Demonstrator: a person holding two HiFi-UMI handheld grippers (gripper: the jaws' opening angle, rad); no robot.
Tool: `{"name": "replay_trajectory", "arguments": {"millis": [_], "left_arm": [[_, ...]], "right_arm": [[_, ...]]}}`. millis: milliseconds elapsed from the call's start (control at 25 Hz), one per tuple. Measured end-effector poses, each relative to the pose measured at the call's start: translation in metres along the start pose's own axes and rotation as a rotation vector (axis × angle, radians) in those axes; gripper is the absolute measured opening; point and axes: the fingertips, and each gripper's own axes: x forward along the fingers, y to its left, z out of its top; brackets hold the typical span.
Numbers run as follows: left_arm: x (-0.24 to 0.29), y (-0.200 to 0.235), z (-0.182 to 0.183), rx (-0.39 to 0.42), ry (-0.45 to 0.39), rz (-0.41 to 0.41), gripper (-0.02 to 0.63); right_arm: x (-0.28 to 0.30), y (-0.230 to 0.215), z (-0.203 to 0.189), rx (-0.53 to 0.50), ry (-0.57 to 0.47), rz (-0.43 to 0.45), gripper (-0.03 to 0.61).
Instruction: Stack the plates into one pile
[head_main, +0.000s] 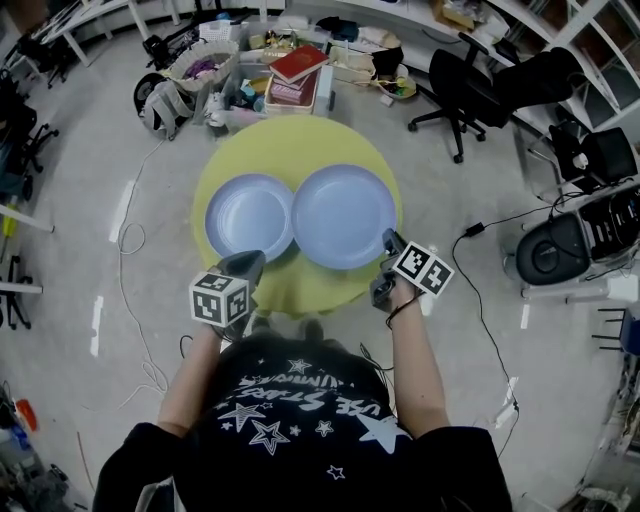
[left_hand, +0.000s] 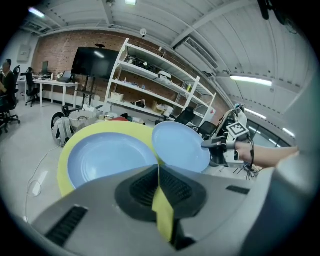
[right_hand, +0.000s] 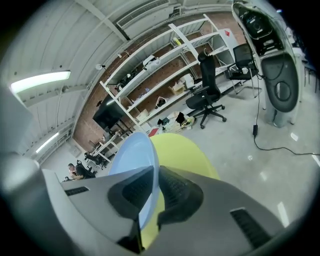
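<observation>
Two light blue plates lie side by side on a round yellow table. My right gripper is shut on the near right rim of the right plate. In the right gripper view the rim of that plate runs between the pads. Seen from the left gripper view, the right plate is tilted and its edge overlaps the left plate. My left gripper hovers at the table's front edge, just short of the left plate. Its jaws are together with nothing held, and the yellow table shows through the slit.
Behind the table are red books, a basket and other clutter. A black office chair stands at the back right and a round black machine at the right. Cables trail over the floor on both sides.
</observation>
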Motion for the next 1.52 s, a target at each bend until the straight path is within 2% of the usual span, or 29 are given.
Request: {"name": "replay_trajectory", "arguments": {"millis": [440,680,1520], "left_arm": [[-0.019,0.047,0.003,-0.033,-0.011,0.018,0.023],[-0.031,0.073,-0.001,-0.064,-0.012,0.037,0.023],[-0.045,0.133,-0.01,-0.089,0.014,-0.003,0.023]], "right_arm": [[0.038,0.064,-0.035,0.019,0.069,0.069,0.044],[0.053,0.097,-0.054,-0.016,0.119,0.093,0.046],[0.089,0.146,-0.109,-0.049,0.175,0.047,0.054]]}}
